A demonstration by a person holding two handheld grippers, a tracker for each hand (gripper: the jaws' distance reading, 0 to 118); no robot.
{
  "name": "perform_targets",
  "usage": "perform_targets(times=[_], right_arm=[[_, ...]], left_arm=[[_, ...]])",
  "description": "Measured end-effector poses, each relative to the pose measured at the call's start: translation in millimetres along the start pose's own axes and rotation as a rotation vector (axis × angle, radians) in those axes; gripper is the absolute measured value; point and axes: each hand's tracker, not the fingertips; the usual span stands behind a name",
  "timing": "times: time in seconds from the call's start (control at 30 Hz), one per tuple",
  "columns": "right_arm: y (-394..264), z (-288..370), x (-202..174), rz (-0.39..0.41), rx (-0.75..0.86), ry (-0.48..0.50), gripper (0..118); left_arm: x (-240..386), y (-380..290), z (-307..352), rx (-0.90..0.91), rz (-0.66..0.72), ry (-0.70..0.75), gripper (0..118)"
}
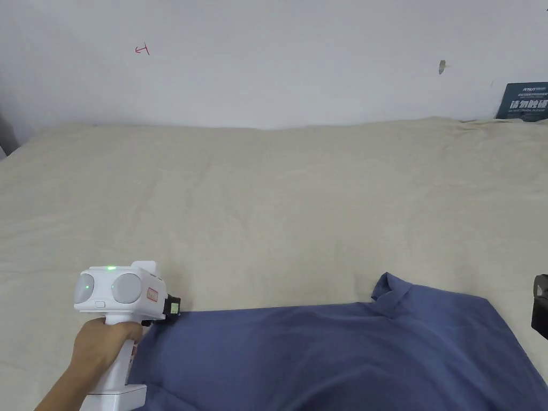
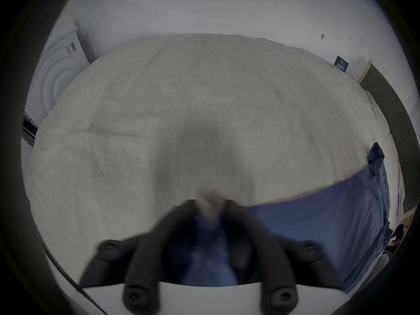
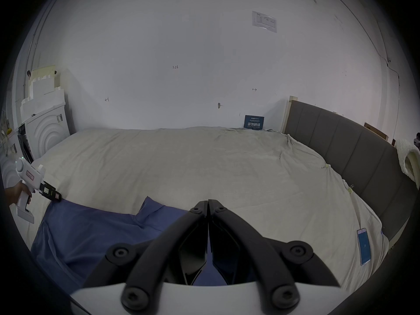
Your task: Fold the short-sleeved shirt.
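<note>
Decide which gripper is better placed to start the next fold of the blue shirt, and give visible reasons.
Probably the left. The left gripper is at the corner of the blue shirt, with cloth between its jaws. The right gripper is shut on nothing.

The left hand point(image 1: 99, 342) grips the white left gripper point(image 1: 174, 309) low at the near left, nose pointing right, its jaws a little apart with blue cloth bunched between them. The right gripper point(image 3: 208, 203) sits at the near right, raised, jaws pressed together and holding nothing.

Blue shirt point(image 1: 332, 358) on beige bed point(image 1: 267, 214)
</note>
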Motion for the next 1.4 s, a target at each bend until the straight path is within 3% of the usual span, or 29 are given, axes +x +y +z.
perform_targets(times=[0.33,0.47,0.57,0.63,0.67,0.7,0.77,0.8,0.83,1.03,1.17,1.2,1.23,1.3,1.4], right_arm=[[14,-38,7,-0.032,-0.045,0.048,0],[16,-81,12,-0.043,-0.155,0.085,0],[11,-114,15,-0.096,-0.241,0.100,3],[6,-133,14,-0.088,-0.280,0.105,14],[3,-142,13,-0.081,-0.310,0.107,27],[0,-150,13,-0.085,-0.330,0.108,51],[-6,-163,12,-0.103,-0.385,0.107,84],[-8,-168,11,-0.105,-0.384,0.102,97],[-11,-172,11,-0.106,-0.384,0.104,100],[-24,-188,7,-0.094,-0.462,0.057,99],[-32,-193,7,-0.103,-0.507,0.058,90],[-34,-193,7,-0.104,-0.515,0.071,81],[-33,-192,6,-0.099,-0.516,0.070,64],[-34,-188,4,-0.066,-0.501,0.069,9],[-29,-175,5,-0.063,-0.475,0.095,2]], left_arm=[[10,-14,43,0.093,-0.041,-0.045,1],[9,-23,69,0.143,-0.061,-0.064,1],[7,-28,82,0.165,-0.064,-0.075,1],[5,-30,87,0.173,-0.067,-0.079,1],[5,-31,90,0.174,-0.069,-0.080,1],[4,-31,91,0.176,-0.070,-0.081,1],[2,-32,94,0.178,-0.071,-0.085,1],[4,-33,97,0.180,-0.070,-0.087,1],[4,-34,98,0.181,-0.070,-0.089,1],[4,-35,103,0.182,-0.071,-0.093,1],[4,-36,100,0.180,-0.076,-0.093,1],[3,-36,99,0.180,-0.075,-0.093,1],[3,-36,99,0.178,-0.074,-0.093,1],[4,-37,99,0.175,-0.073,-0.093,1],[5,-39,98,0.170,-0.070,-0.092,1]])
